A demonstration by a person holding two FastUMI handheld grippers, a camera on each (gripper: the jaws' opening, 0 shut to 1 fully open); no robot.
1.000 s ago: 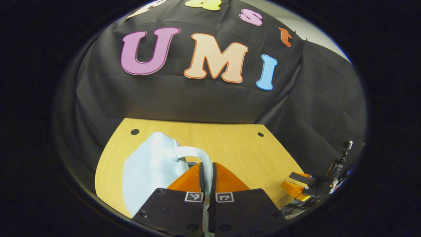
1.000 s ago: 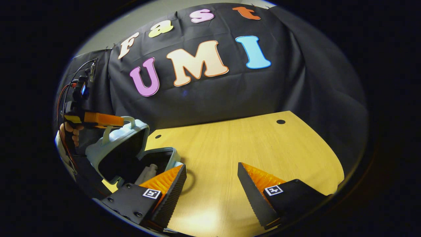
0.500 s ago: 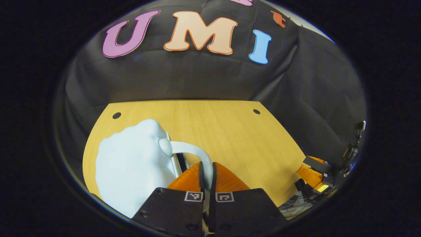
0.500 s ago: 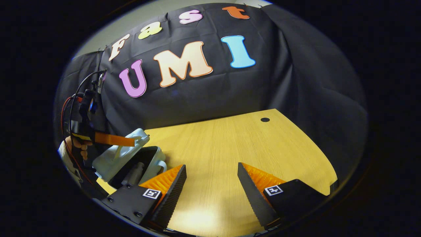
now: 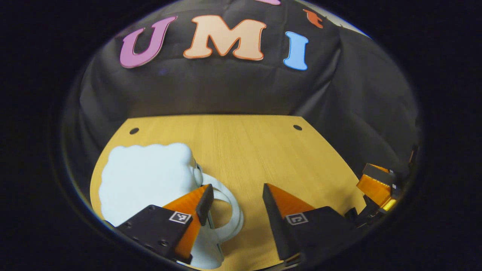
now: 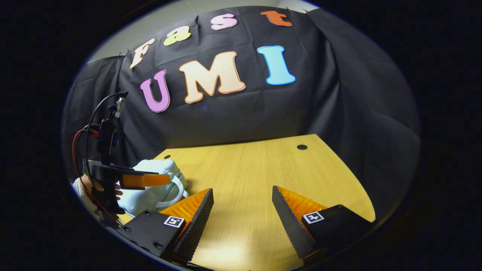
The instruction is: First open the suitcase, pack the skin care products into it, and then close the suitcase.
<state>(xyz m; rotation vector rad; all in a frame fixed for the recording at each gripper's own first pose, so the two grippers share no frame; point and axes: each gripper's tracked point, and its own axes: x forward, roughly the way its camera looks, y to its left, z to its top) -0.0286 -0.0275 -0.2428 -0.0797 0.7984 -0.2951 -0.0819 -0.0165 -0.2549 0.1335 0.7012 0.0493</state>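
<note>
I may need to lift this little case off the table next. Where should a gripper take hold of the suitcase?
Probably the loop handle. It arches clear of the closed suitcase on its table-centre side, leaving a gap for one finger. Come from that side, as the open left gripper already stands.

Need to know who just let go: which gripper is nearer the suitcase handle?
The left gripper, open, its fingers either side of the suitcase handle; the right gripper hangs over bare table.
</note>
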